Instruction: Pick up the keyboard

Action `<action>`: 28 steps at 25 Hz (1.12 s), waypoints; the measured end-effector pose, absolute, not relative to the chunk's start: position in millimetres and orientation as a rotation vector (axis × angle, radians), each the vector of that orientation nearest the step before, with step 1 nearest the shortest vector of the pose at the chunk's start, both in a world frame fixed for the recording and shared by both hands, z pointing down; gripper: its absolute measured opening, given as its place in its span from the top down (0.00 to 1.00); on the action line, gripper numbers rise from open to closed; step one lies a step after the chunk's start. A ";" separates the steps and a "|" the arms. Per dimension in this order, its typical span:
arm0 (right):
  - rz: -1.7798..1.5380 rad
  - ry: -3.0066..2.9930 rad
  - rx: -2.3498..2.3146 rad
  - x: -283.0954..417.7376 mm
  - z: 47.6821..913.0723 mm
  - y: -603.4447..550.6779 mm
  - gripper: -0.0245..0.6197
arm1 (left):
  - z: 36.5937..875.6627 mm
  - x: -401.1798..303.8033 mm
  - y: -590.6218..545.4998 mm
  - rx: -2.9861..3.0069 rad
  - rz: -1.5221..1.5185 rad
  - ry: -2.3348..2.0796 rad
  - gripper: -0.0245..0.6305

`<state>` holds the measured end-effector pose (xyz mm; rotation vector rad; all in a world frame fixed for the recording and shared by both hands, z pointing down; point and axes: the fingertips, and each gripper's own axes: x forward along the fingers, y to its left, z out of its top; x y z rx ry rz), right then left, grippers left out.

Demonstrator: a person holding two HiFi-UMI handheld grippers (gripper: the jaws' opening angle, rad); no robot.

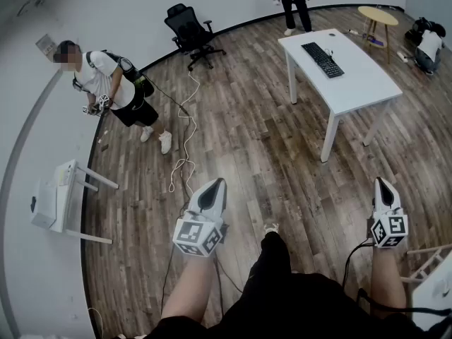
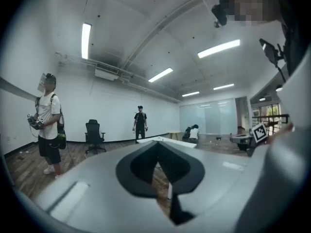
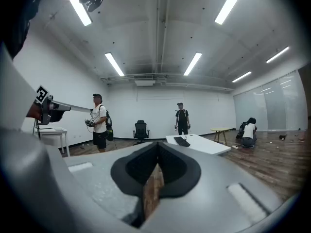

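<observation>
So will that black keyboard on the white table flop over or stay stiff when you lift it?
Probably stiff: the keyboard looks like a long, flat slab. It looks thin, so likely light, though gripped at one end it might tilt. Lying flat on the smooth white table, it would likely slide if nudged, not roll.

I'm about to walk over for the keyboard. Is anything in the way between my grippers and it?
Nothing visible: bare floor lies between the left gripper, the right gripper and the white table bearing the keyboard. The floor cable runs off to the left.
</observation>
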<state>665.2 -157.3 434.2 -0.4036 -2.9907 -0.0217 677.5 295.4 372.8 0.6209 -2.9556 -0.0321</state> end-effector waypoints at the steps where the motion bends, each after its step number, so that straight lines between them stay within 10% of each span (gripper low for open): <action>1: -0.007 -2.990 -0.389 656.0 435.0 -155.8 0.96 | 374.9 667.7 296.9 0.625 -0.029 -2.956 0.96; 28: -0.089 -2.998 -0.270 373.7 424.2 -43.7 0.96 | 352.2 350.6 398.5 0.797 -0.014 -2.972 0.96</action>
